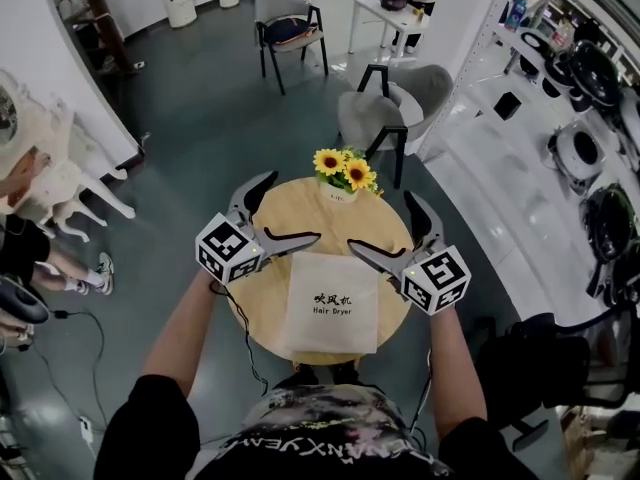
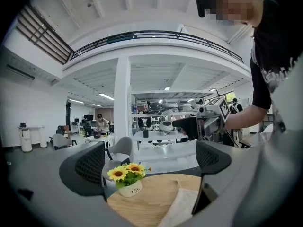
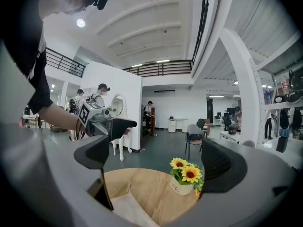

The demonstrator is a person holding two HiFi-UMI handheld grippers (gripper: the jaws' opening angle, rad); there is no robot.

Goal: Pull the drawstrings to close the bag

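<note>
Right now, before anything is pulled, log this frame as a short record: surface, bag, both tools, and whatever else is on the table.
surface: round wooden table
bag: white cloth bag printed "Hair Dryer", lying flat on the table, untouched
left tool: open, empty, above the bag's far left corner
right tool: open, empty, above the bag's far right corner
also on table: pot of sunflowers, beyond the bag

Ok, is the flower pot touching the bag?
Apart. The right gripper view shows a strip of bare tabletop between the flower pot and the bag.
</note>
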